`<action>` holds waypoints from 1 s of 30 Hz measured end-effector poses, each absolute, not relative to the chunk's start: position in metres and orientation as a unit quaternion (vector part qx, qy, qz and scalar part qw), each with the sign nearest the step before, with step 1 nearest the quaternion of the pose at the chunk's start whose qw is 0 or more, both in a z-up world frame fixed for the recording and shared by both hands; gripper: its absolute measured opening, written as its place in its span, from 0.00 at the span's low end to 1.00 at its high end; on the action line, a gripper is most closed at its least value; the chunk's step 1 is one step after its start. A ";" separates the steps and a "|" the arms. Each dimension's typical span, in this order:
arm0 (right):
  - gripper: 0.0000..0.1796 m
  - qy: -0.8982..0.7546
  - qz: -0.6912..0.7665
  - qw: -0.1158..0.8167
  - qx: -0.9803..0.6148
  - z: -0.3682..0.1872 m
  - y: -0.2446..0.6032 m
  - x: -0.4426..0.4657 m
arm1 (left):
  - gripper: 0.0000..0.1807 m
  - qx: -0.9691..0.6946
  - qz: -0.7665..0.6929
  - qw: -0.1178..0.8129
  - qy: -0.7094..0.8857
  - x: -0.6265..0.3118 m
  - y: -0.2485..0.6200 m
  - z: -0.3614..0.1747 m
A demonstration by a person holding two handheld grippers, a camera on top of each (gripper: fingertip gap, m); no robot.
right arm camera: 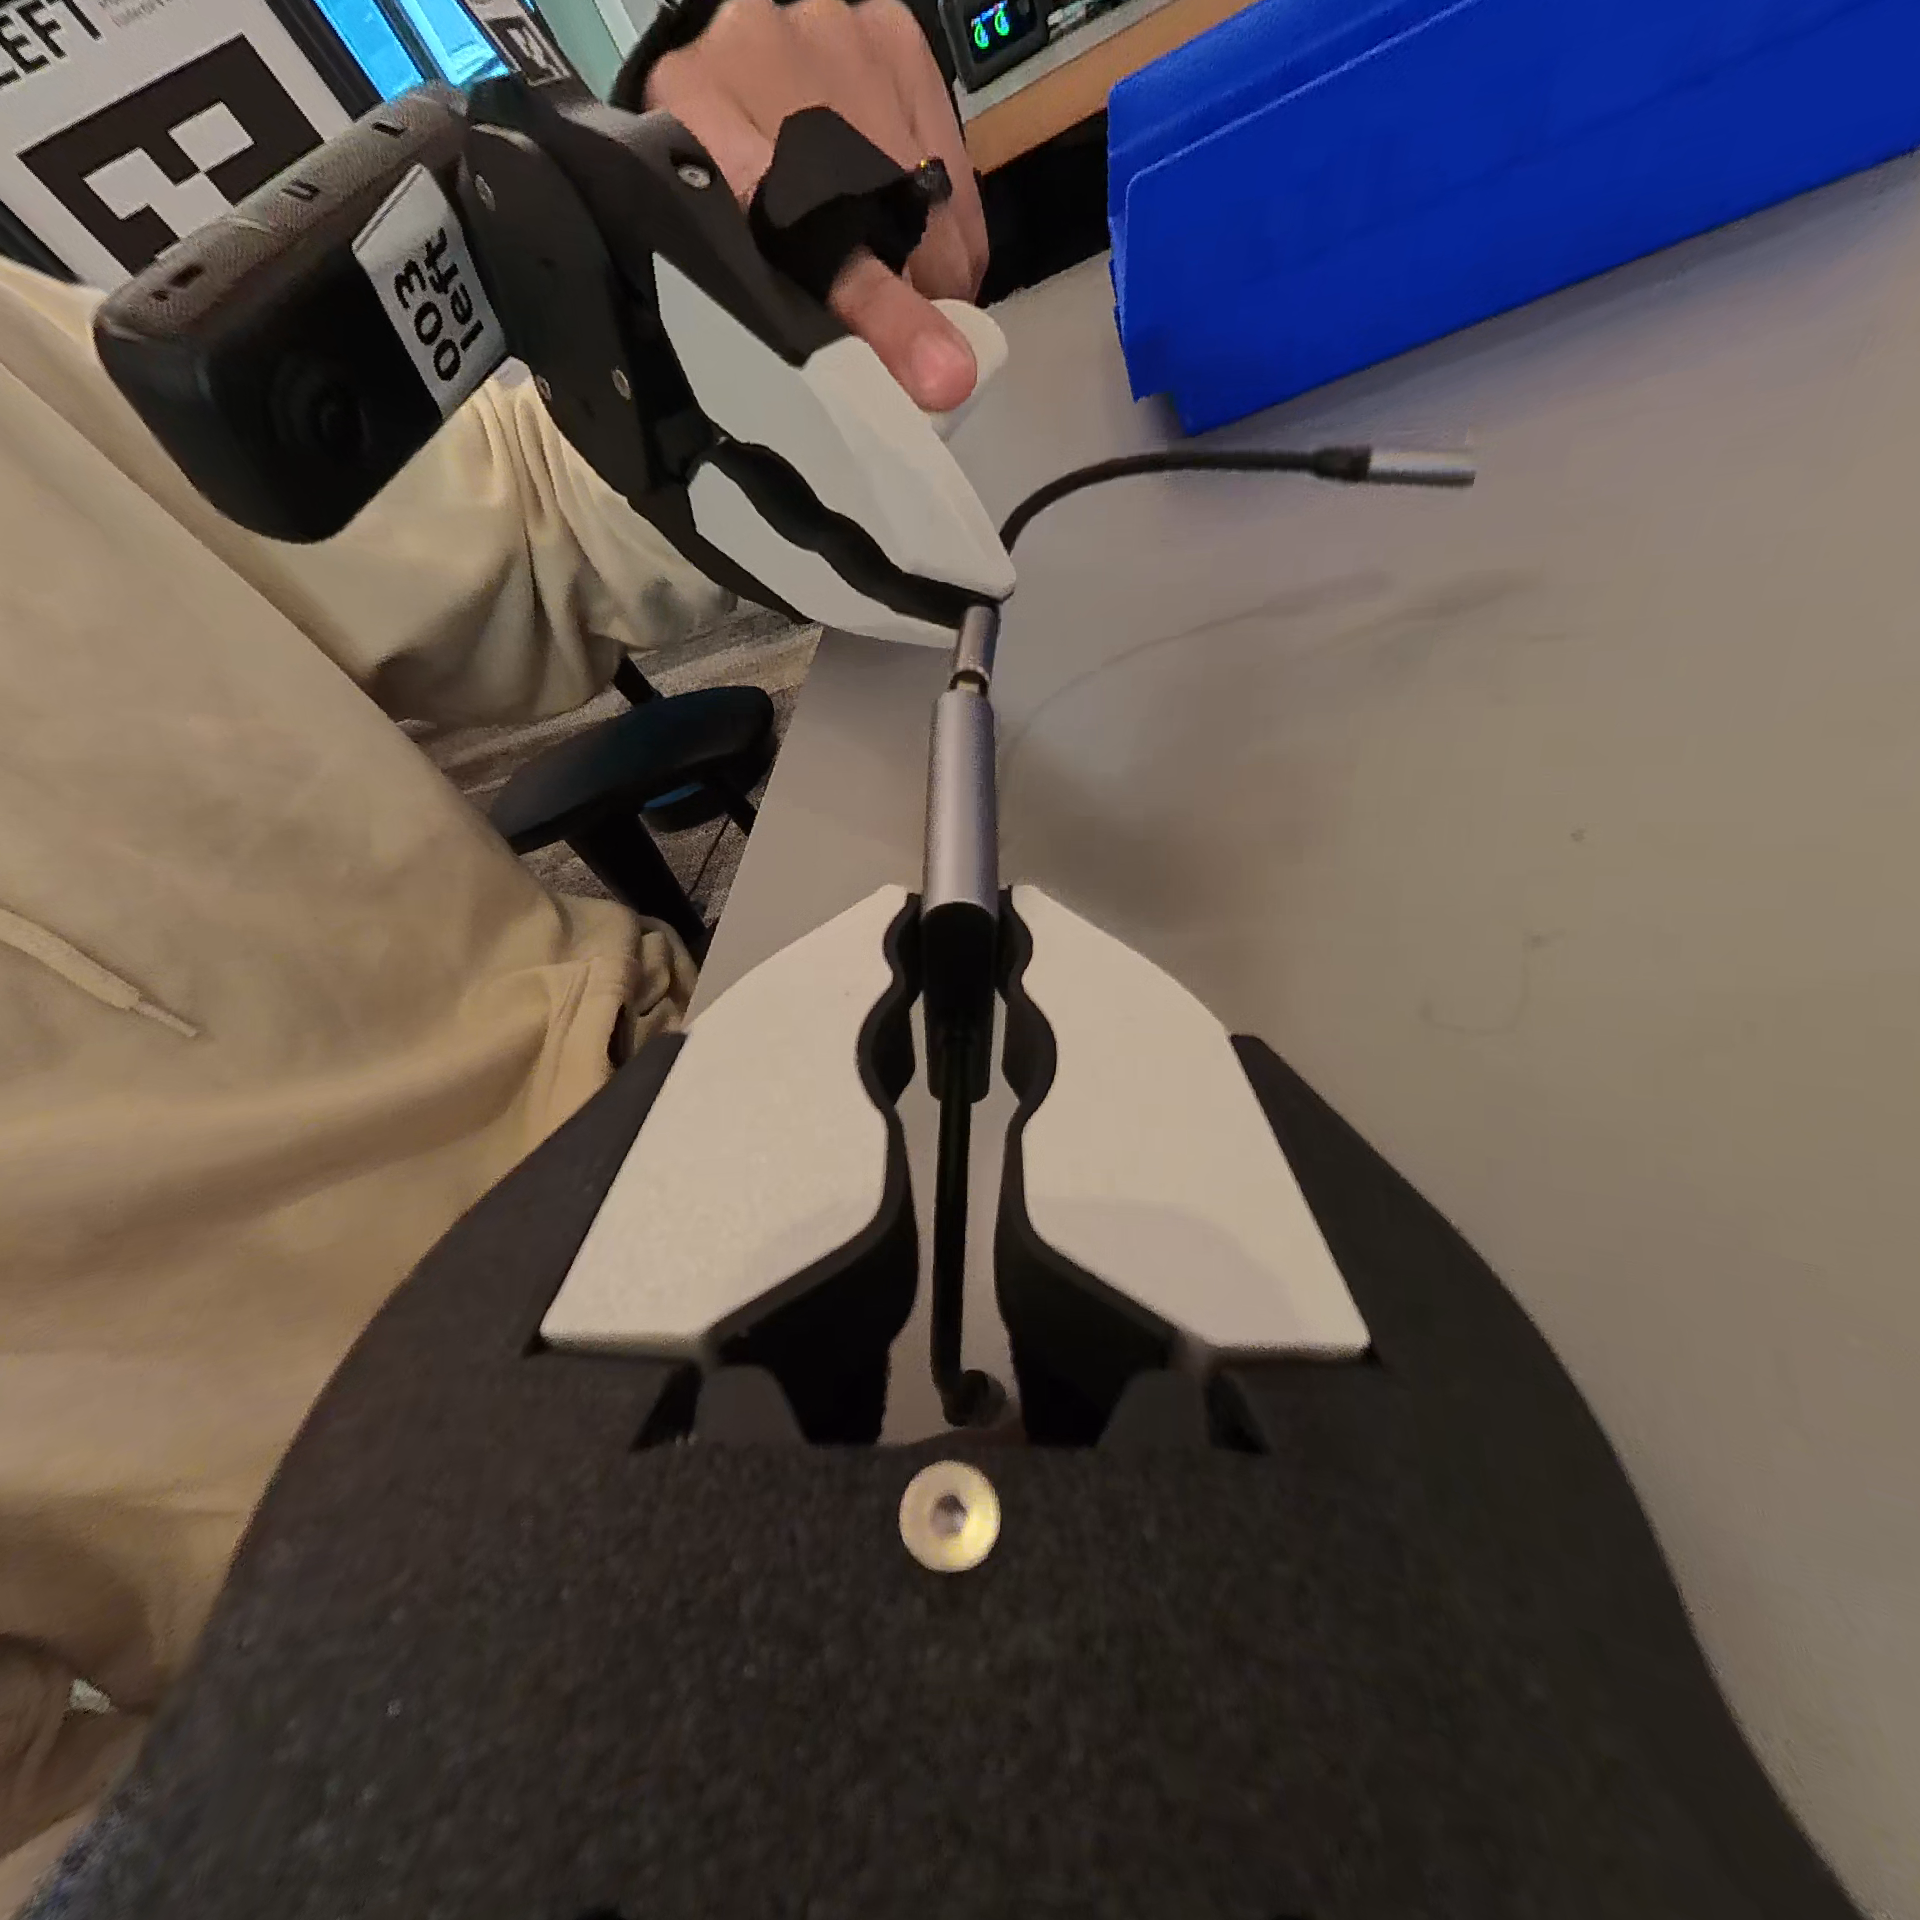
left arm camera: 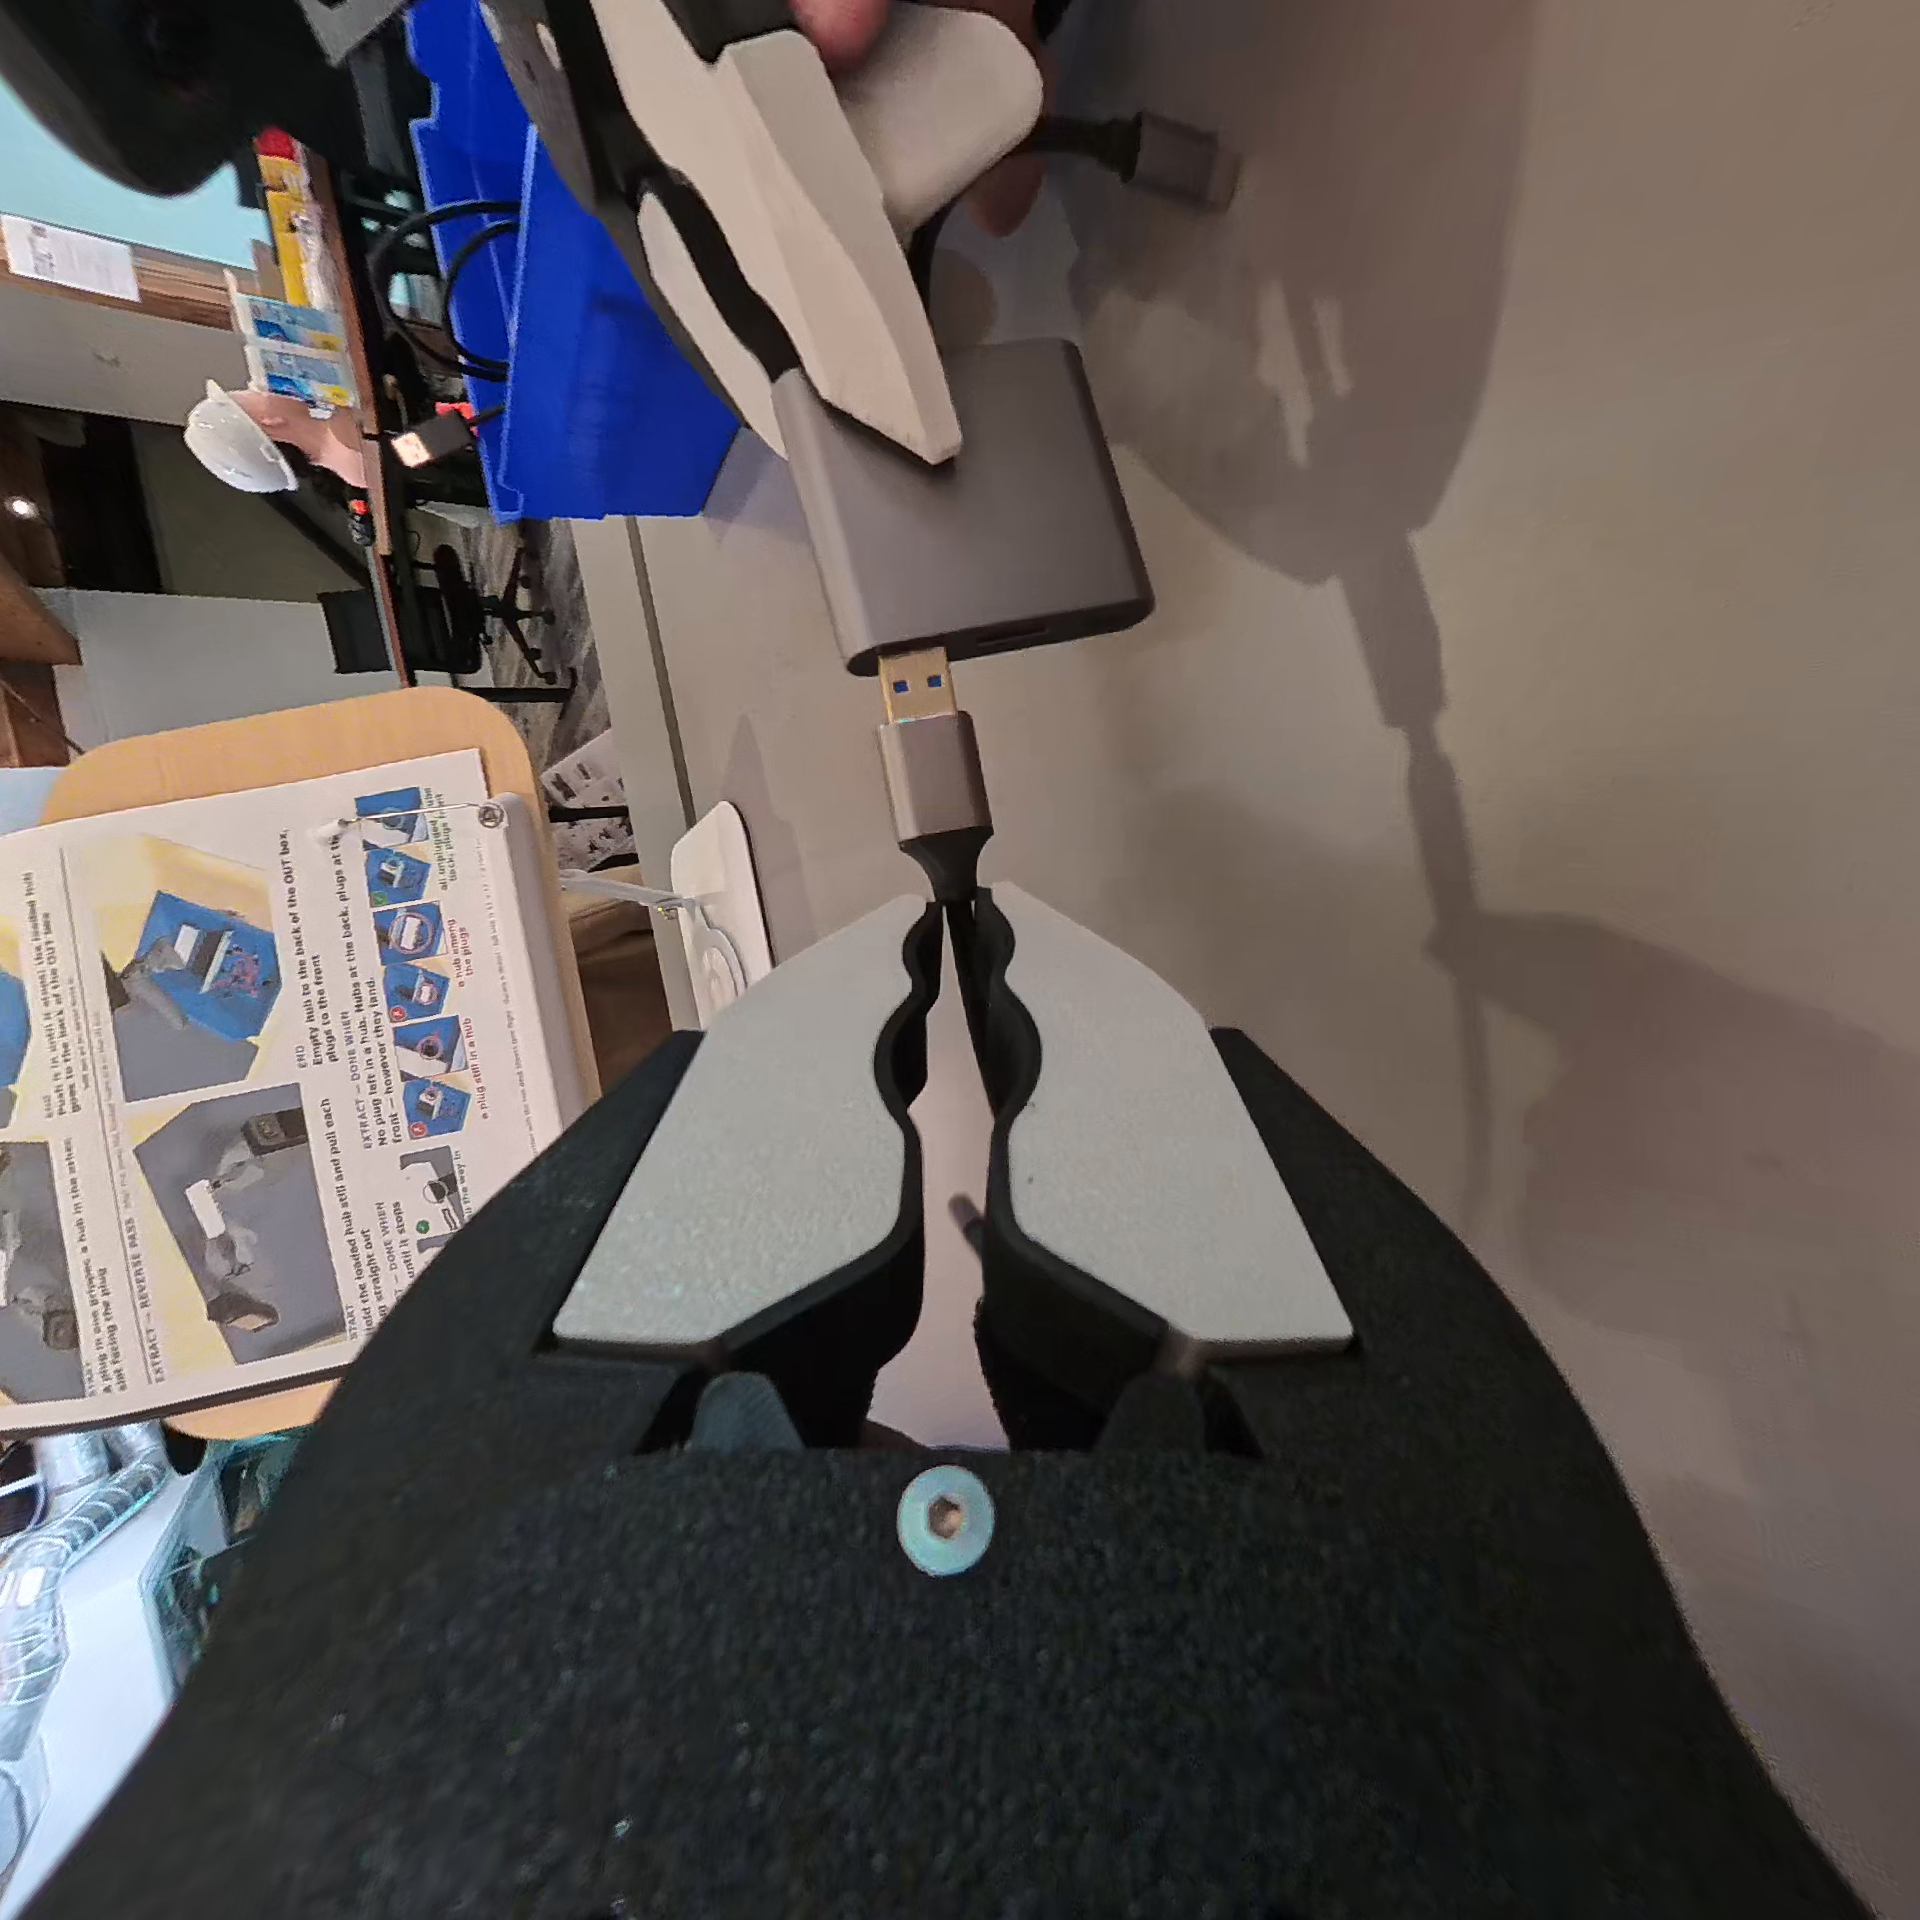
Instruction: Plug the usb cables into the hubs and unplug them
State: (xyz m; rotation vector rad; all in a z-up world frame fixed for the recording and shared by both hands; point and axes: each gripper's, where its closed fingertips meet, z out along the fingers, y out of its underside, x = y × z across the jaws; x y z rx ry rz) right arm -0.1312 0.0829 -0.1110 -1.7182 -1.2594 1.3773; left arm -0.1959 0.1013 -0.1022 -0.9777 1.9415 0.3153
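Grey metal slab-shaped USB hub [left arm camera: 977, 520]: hanging above the pale grey table [left arm camera: 1558, 935], its rear end being clamped by the right gripper [right arm camera: 961, 914], whose fingers are closing narrowly on it.

Grey-sleeved USB plug with silver tip and blue tongue [left arm camera: 930, 774]: sitting at the mouth of the hub's end port, most of the tip showing, so barely seated.

Left gripper [left arm camera: 961, 914]: fingers nearly together, pinching the thin black cable [left arm camera: 971, 997] just behind the plug's sleeve.

Key relation: the hub is lying straight ahead of the left gripper, plug and hub sharing one long axis, grippers facing each other. Any push or pull is likely running along that line; skewing risks binding.
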 end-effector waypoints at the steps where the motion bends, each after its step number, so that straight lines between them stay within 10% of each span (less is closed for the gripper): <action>1: 0.07 -0.474 0.516 0.299 -0.648 -0.111 0.083 -0.132 | 0.03 -0.397 0.131 0.449 0.789 -0.197 0.102 -0.104; 30: 0.07 -0.443 0.509 0.315 -0.668 -0.112 0.098 -0.130 | 0.03 -0.418 0.229 0.449 0.756 -0.191 0.118 -0.106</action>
